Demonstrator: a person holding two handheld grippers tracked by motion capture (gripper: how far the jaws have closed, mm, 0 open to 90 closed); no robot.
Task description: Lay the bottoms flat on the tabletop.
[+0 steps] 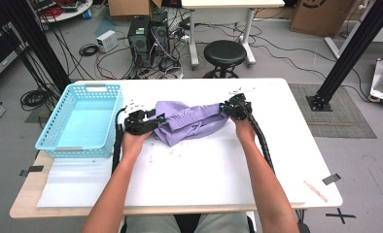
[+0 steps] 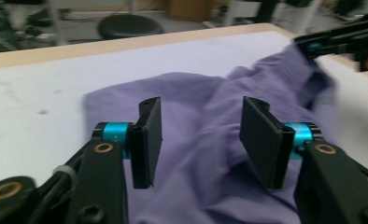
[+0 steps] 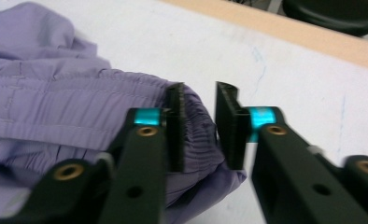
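A crumpled purple garment (image 1: 189, 121) lies across the middle of the white table (image 1: 204, 179). My left gripper (image 1: 153, 124) is at its left end. In the left gripper view the left gripper (image 2: 201, 107) stands open, its pads wide apart above the purple cloth (image 2: 201, 158) and not pressing it. My right gripper (image 1: 227, 109) is at the garment's right end. In the right gripper view the right gripper (image 3: 198, 93) has its narrow-set jaws on the bunched waistband edge of the cloth (image 3: 56, 102). The left gripper view shows the right gripper (image 2: 322, 44) with the cloth drawn up to it.
A light blue plastic basket (image 1: 73, 150) stands at the table's left side, beside my left hand. A wooden stick (image 1: 315, 191) and a bit of tape (image 1: 330, 178) lie near the front right corner. A black stool (image 1: 225, 53) stands beyond the far edge.
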